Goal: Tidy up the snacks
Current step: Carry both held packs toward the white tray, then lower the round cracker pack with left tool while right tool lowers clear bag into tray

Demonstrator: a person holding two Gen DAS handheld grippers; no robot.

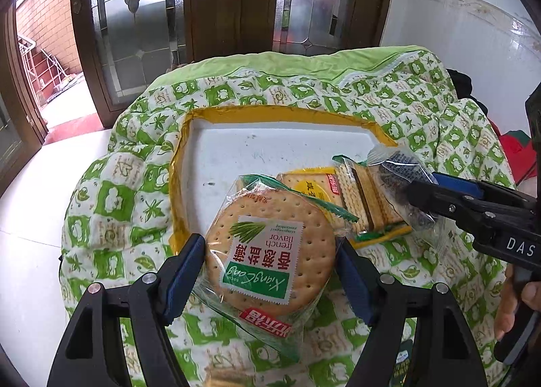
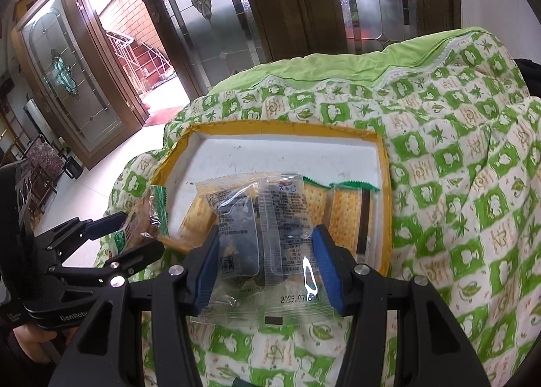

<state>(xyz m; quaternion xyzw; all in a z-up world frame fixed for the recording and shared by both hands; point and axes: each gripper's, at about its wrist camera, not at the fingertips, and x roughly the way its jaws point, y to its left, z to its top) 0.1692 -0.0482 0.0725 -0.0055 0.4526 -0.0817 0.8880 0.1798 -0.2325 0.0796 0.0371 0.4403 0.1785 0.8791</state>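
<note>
My left gripper (image 1: 270, 251) clamps the round cracker pack (image 1: 267, 248) and my right gripper (image 2: 263, 265) pinches the dark snack packet (image 2: 250, 238), both carried over the tray's (image 1: 270, 146) near edge, beside packs already inside, for dropping.

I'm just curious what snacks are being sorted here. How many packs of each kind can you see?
Round cracker pack: 1
Clear pack of dark snack: 1
Yellow square-cracker pack: 1
Sandwich-cracker pack: 1
Total: 4 that show clearly; overlap may hide another.
</note>
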